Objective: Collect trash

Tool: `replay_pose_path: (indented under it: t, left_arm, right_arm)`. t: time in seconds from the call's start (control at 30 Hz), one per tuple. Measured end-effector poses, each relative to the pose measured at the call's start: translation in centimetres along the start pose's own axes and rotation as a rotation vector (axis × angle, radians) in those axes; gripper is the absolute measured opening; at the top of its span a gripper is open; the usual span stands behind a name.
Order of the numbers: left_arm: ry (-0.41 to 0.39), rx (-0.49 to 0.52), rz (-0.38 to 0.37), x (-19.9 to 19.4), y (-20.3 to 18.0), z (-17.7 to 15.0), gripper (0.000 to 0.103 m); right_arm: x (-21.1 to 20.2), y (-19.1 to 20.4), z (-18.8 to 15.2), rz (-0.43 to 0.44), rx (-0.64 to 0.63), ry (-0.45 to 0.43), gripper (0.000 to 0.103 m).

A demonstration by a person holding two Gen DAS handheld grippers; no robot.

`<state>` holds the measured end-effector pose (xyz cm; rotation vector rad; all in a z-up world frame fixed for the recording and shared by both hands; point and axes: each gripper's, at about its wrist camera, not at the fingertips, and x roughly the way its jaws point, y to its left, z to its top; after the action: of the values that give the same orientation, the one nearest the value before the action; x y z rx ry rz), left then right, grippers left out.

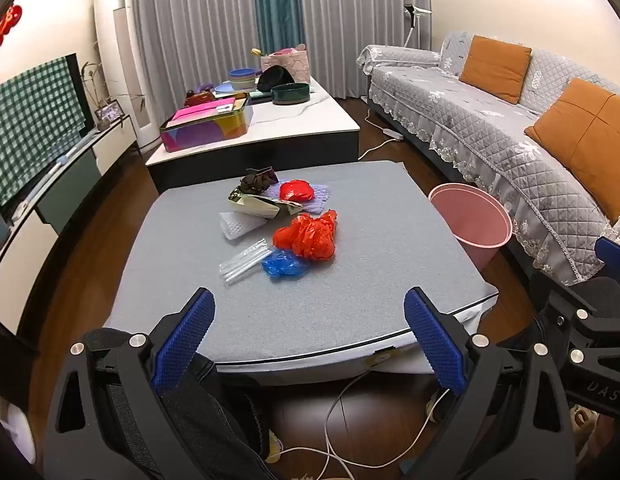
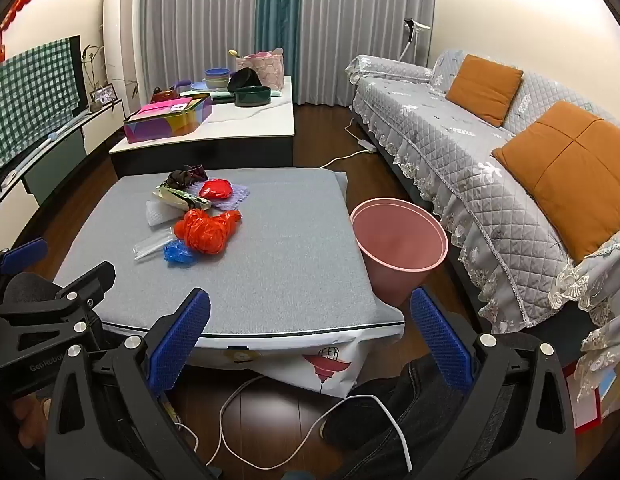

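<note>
Both tools, left tool (image 1: 308, 336) and right tool (image 2: 310, 336), wide, empty, near bench (image 1: 350, 264) edge. No trash collected. Next: reach red bag (image 1: 306, 236), carry right to pink bin (image 2: 398, 240).

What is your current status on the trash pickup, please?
Left gripper and right gripper open, empty, short of the table. Trash pile untouched. Pink bin beside table, nothing in the way.

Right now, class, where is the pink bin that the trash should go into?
In both views the pink bin stands on the floor, right of the grey table, between it and the sofa.
</note>
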<state>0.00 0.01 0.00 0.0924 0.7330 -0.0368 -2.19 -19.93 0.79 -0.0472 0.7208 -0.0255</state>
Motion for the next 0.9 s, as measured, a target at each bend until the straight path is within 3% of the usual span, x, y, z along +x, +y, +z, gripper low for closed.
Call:
replay_pose_path:
  t: [0.9]
  left_arm:
    - [-0.002, 0.001, -0.001, -0.02, 0.06, -0.01, 0.093]
  right_arm:
    - [-0.37, -0.08, -0.25, 0.001, 0.001, -0.007, 0.098]
